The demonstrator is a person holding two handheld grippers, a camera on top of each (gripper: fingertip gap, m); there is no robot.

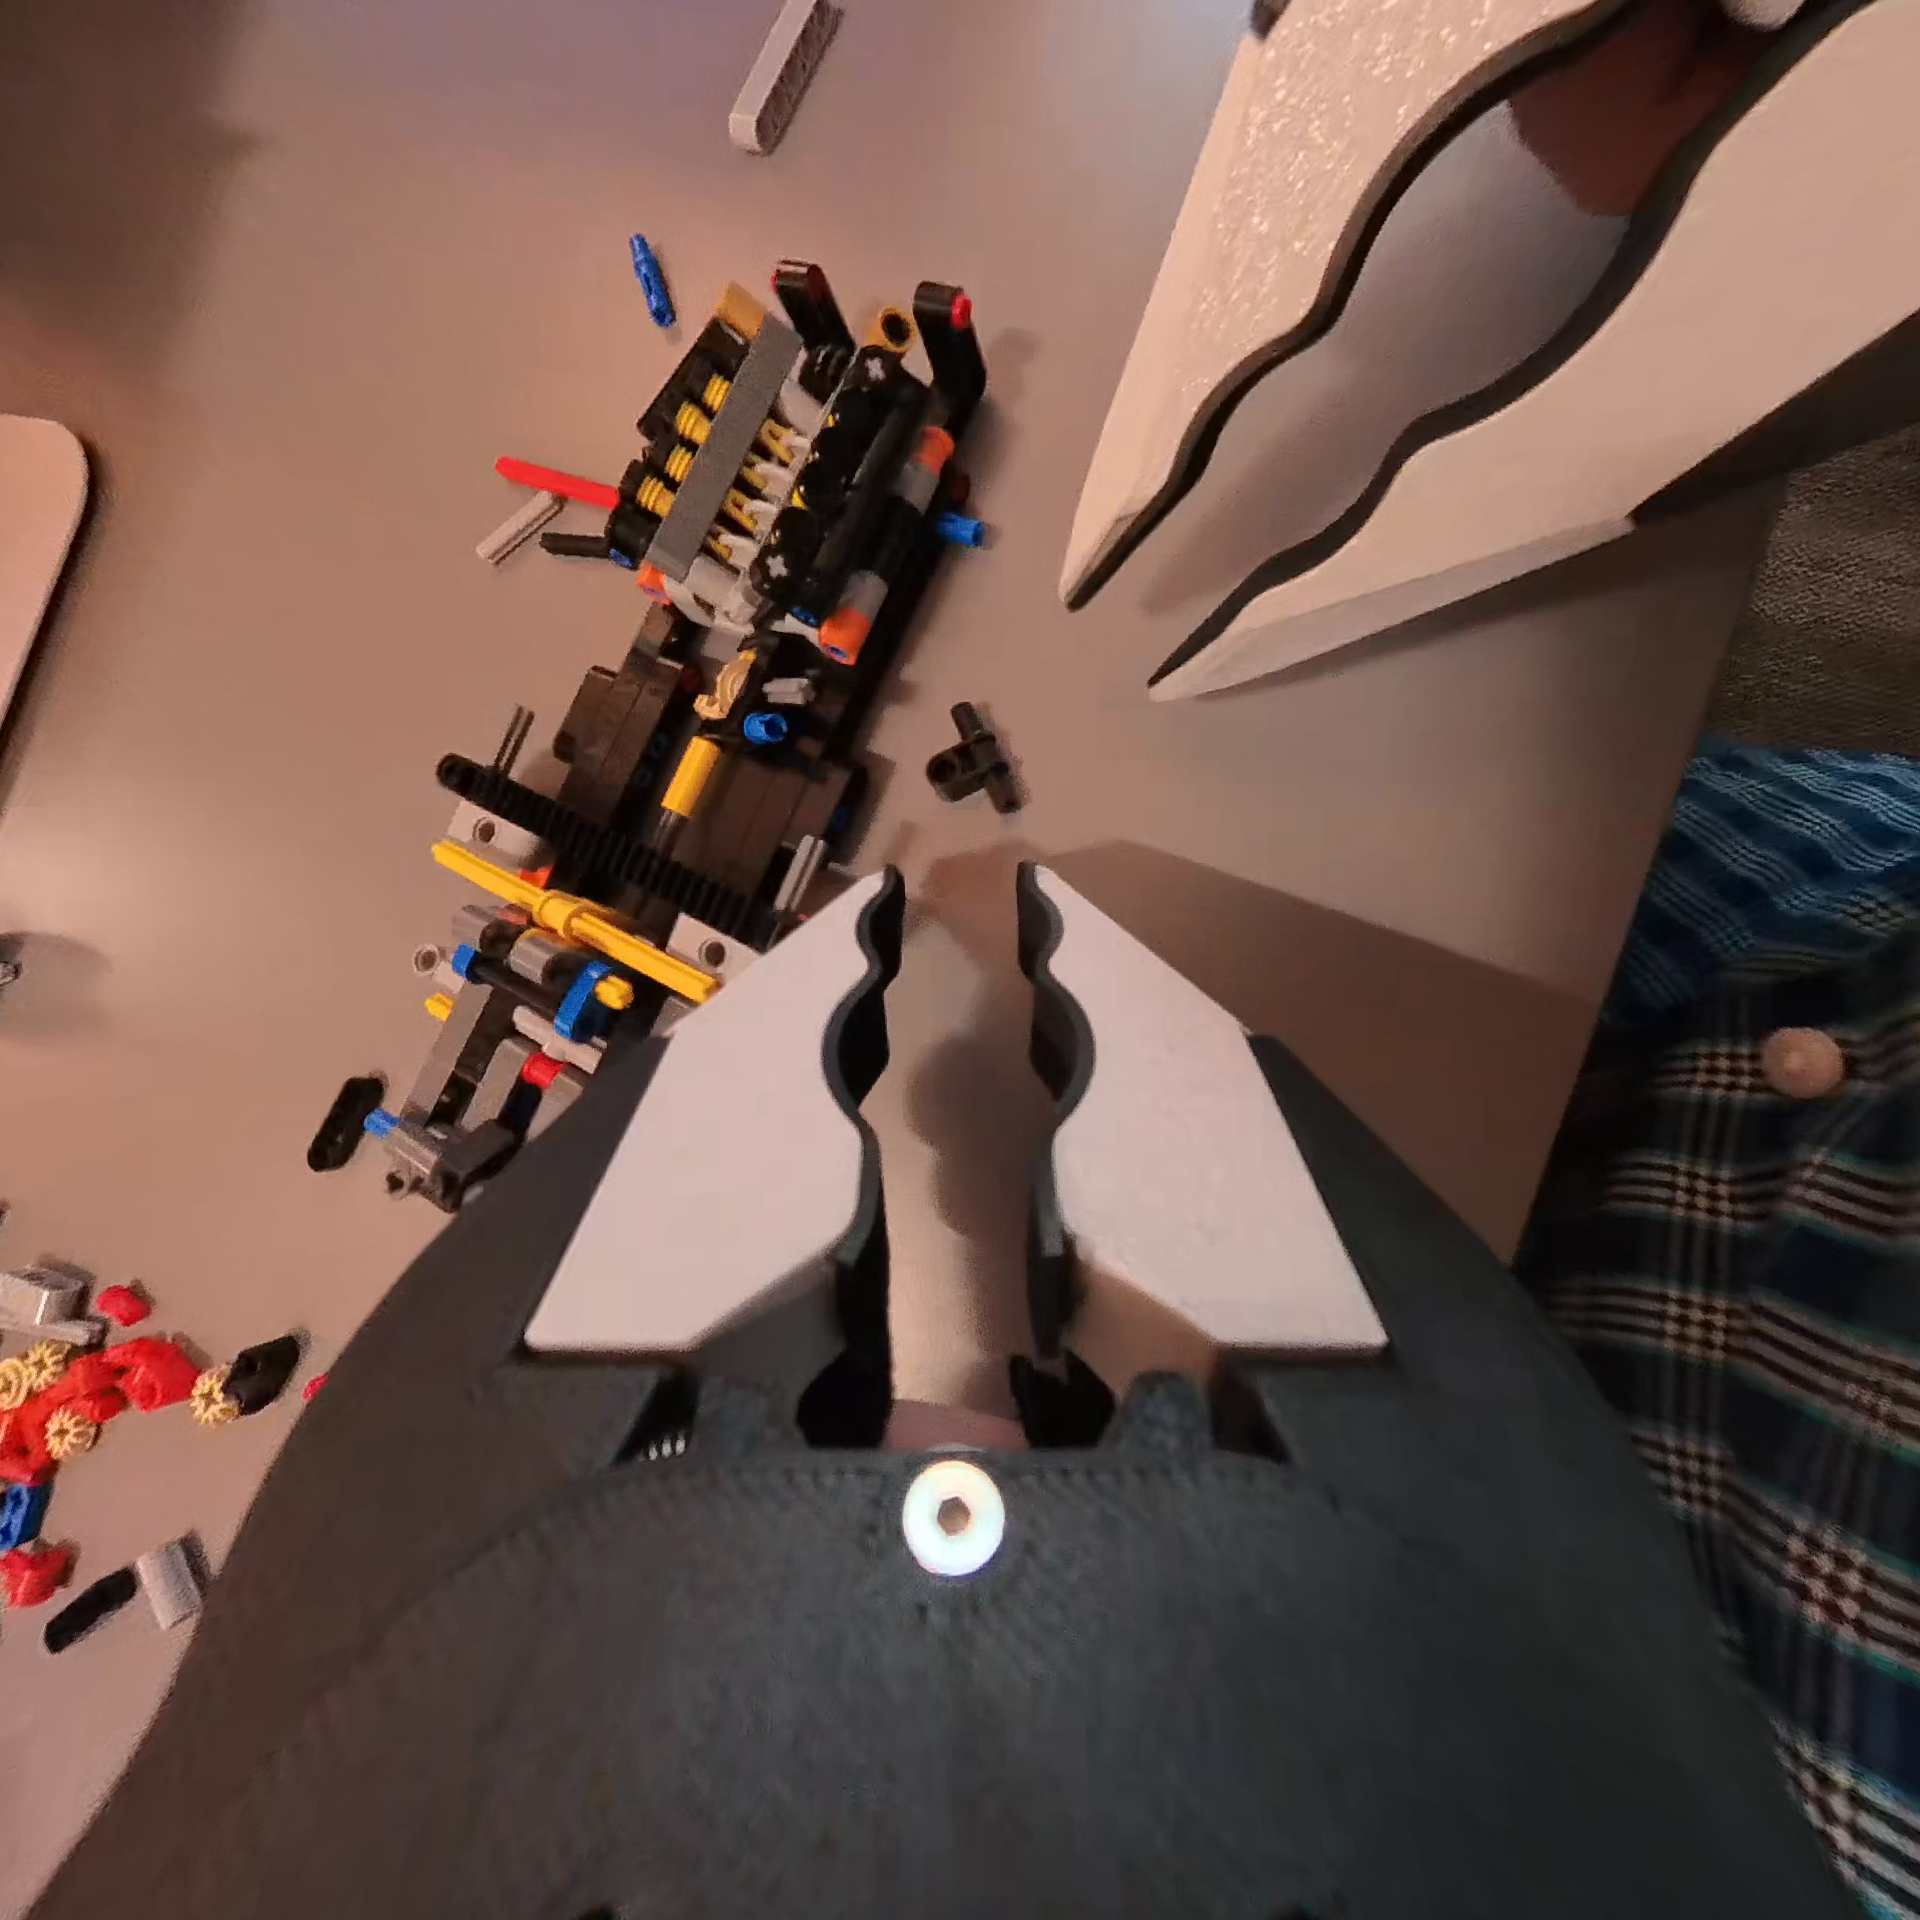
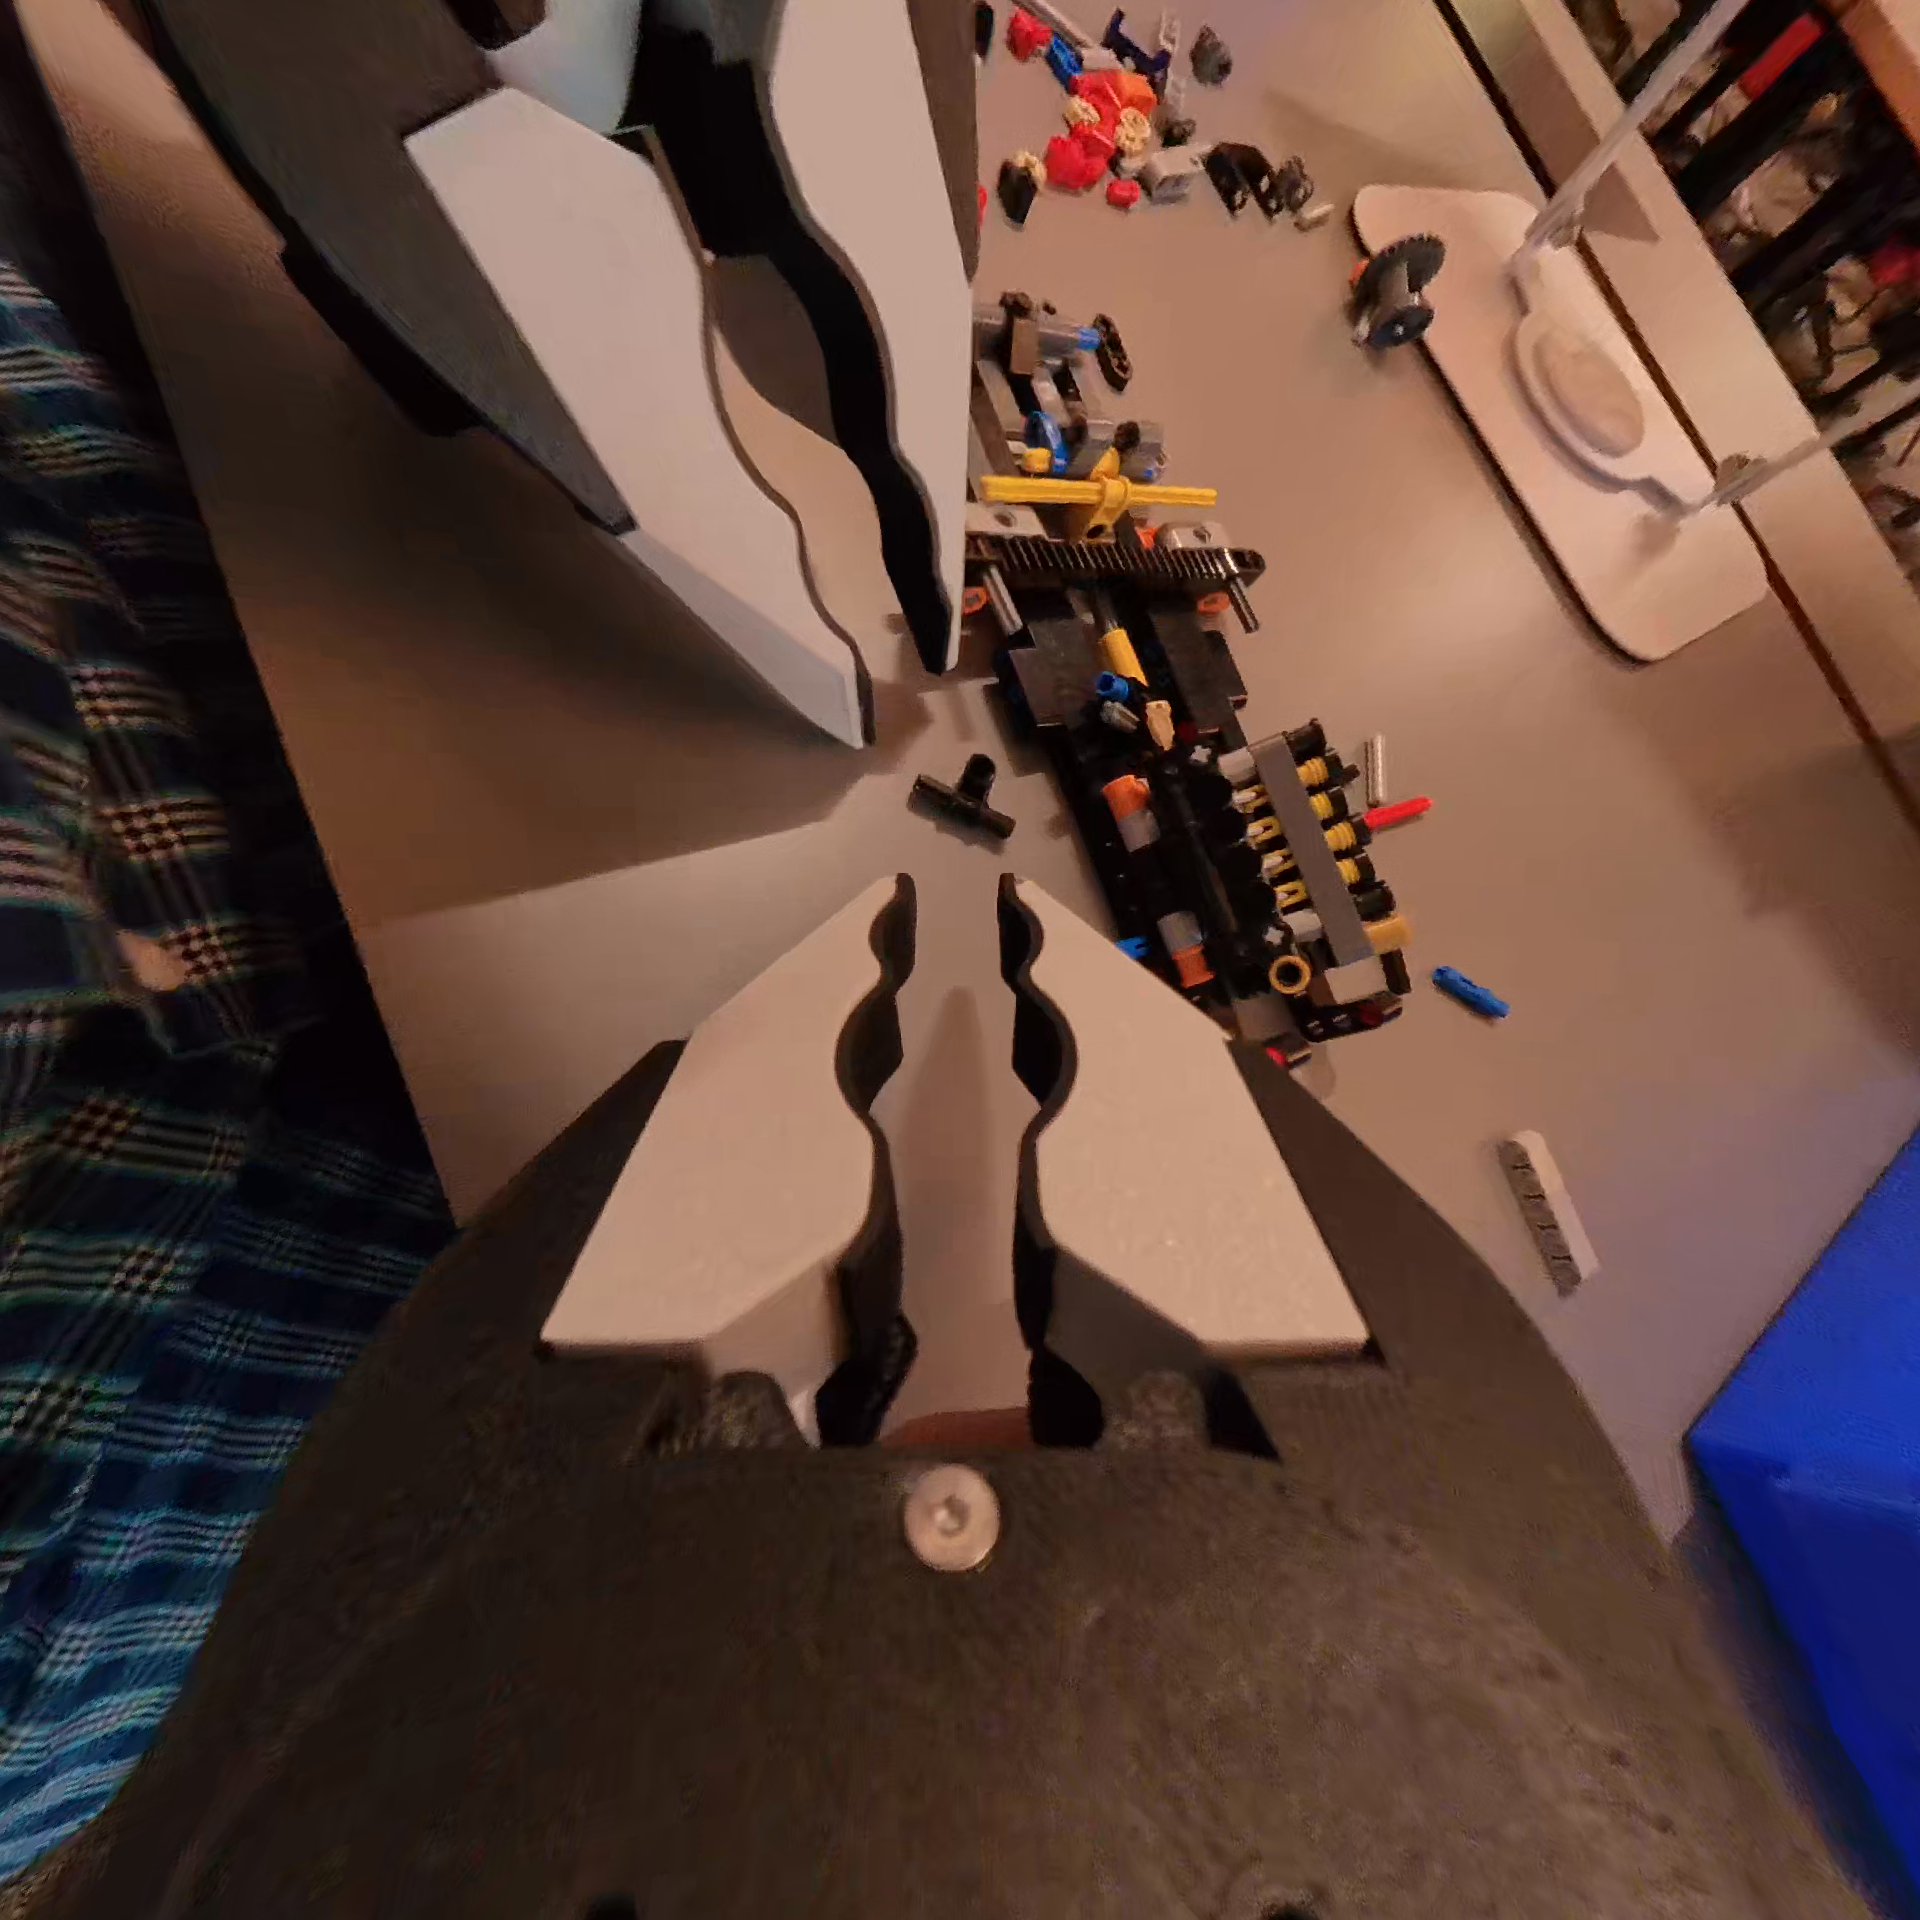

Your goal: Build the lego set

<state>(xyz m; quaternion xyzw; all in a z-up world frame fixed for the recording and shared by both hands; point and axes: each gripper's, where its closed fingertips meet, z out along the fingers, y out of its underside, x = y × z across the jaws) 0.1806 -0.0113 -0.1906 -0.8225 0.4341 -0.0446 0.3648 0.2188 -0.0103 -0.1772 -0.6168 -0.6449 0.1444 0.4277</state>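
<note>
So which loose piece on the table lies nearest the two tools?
The small black connector, lying alone beside the long build, just ahead of both tools' tips. The blue pin and grey beam lie farther off.

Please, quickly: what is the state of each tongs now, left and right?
Left tongs: open, holding nothing, above the grey table.
Right tongs: open, holding nothing; the small black plastic connector piece lies just ahead, untouched.

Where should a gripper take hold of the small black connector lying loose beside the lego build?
Probably across the long bar of the black connector, coming from above with the right gripper, which is open and nearest. The piece lies flat on the table, apart from the lego build; its short stub sticks sideways, so avoid closing there.
</note>
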